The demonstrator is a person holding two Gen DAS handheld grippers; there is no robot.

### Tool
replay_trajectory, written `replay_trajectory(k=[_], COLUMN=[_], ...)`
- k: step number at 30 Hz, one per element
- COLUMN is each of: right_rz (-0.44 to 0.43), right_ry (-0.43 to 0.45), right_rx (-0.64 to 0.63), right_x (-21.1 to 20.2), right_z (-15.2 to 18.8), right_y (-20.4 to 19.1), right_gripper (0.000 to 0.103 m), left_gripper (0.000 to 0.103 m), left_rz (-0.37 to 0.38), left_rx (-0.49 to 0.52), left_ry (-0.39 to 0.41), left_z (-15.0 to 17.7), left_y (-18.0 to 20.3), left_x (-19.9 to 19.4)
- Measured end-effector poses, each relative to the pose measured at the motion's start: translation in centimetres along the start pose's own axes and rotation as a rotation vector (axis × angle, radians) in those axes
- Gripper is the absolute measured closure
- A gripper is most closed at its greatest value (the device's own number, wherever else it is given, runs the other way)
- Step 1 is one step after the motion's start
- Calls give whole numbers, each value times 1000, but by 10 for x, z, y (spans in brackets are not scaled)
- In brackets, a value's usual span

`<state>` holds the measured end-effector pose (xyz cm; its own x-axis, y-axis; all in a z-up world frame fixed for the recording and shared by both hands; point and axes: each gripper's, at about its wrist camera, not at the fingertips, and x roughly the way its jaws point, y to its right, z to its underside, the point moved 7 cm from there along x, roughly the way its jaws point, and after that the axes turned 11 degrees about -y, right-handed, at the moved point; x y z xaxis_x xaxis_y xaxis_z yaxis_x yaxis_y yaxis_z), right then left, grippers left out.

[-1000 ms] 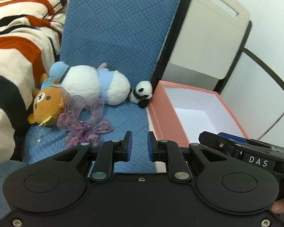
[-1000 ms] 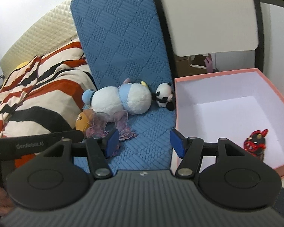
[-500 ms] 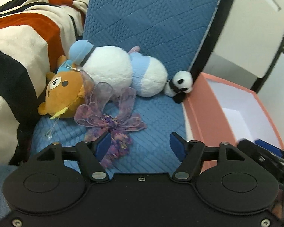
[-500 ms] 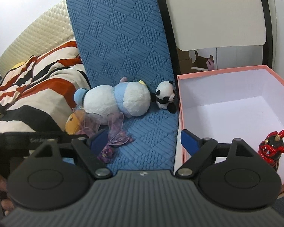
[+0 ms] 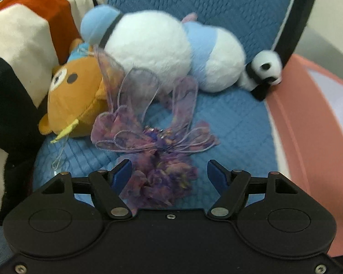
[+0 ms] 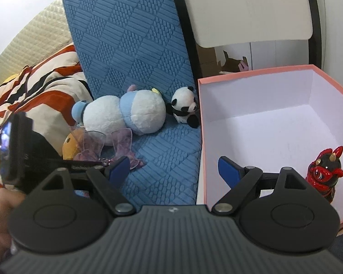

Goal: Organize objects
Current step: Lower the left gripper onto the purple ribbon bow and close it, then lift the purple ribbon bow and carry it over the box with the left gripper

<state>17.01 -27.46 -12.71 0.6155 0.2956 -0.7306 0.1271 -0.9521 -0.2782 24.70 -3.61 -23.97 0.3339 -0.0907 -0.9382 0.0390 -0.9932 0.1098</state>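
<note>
Fingers of the left gripper spread wide around a purple ribbon bow on the blue cushion, plush toys behind (bear, snowman, panda); right gripper open beside the pink box holding a red figurine

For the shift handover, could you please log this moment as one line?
left claw: open, around purple ribbon flower | right claw: open, empty | pink box: red-black figurine inside | plush toys: on blue cushion
</note>
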Motion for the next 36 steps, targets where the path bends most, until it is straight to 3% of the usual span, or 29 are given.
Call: replay_trajectory(k=[11, 17, 25, 32, 36], right_rz=[2, 18, 18, 11, 13], right_ry=[-31, -39, -43, -57, -23], right_rx=[-13, -33, -26, -5, 19], right_x=[8, 10, 7, -4, -21], right_z=[4, 6, 5, 1, -8], right_y=[-5, -8, -6, -1, 7], right_gripper=[17, 17, 17, 17, 17], left_gripper=[49, 86, 90, 90, 90], left_rz=[-19, -69, 0, 72, 90], left_rx=[0, -8, -31, -27, 7], left_ry=[-48, -26, 8, 50, 71], left_z=[11, 10, 10, 6, 2], left_y=[-5, -12, -7, 18, 37], left_x=[30, 29, -2, -49, -77])
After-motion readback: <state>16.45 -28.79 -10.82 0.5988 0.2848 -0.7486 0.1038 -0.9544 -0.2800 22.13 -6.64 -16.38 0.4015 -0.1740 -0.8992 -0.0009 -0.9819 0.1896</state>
